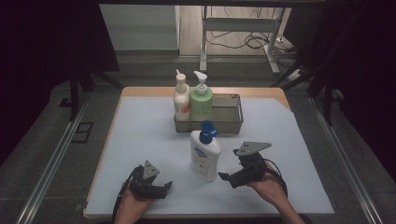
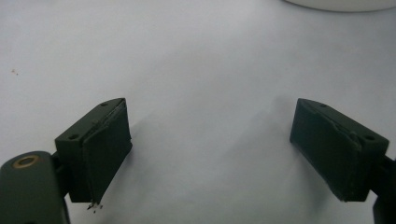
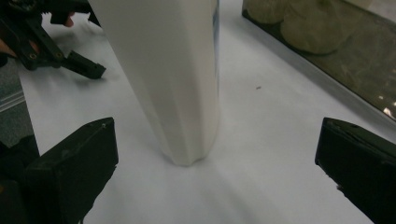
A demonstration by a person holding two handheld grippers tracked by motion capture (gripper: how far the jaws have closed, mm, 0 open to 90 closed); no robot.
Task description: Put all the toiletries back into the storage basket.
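Note:
A white lotion bottle with a blue pump (image 1: 205, 154) stands upright on the white mat, in front of a metal basket (image 1: 231, 122). My right gripper (image 1: 226, 178) is open just to the bottle's right, jaws pointing at its base; in the right gripper view the white bottle (image 3: 173, 79) rises a short way ahead of the wide-apart jaws. My left gripper (image 1: 167, 187) rests open on the mat to the bottle's left, with nothing between its jaws. The left gripper view looks down on bare mat, with the bottle's base (image 2: 341, 3) at the top edge.
The basket holds a white and orange pump bottle (image 1: 181, 97) and a green pump bottle (image 1: 201, 99) at its left end; its right part holds nothing. The mat (image 1: 140, 130) covers a wooden table. Dark floor, rails and a table frame lie beyond.

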